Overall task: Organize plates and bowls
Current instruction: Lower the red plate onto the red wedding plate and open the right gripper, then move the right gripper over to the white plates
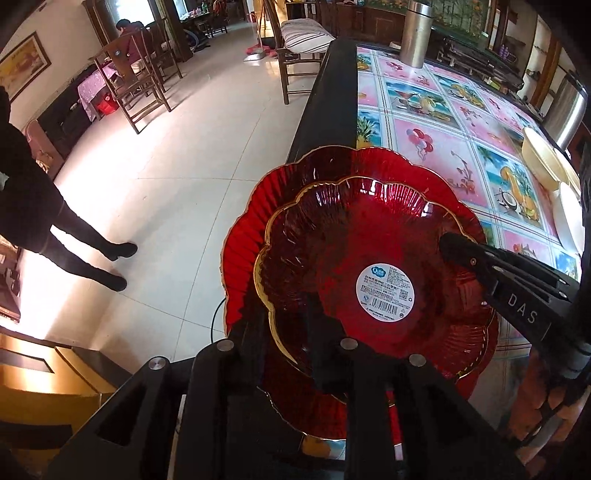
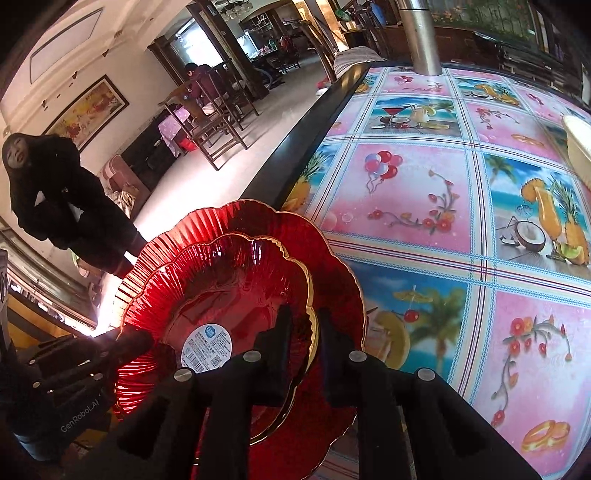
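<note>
Two red scalloped glass plates with gold rims are stacked, a small plate (image 1: 369, 266) with a white round label on top of a large plate (image 1: 332, 166). They overhang the table's near left edge. My left gripper (image 1: 291, 354) is shut on the near rim of the stack. My right gripper (image 2: 304, 332) is shut on the small plate (image 2: 229, 280) rim, one finger on each side of the rims, with the large plate (image 2: 332, 258) beneath. The right gripper's finger also shows in the left wrist view (image 1: 461, 247).
The table (image 2: 443, 192) has a pink and blue picture cloth and a dark edge. Cream plates or bowls (image 1: 546, 162) sit at the right. A steel flask (image 1: 415, 33) stands at the far end. A person in black (image 2: 55, 192) stands on the tiled floor at left.
</note>
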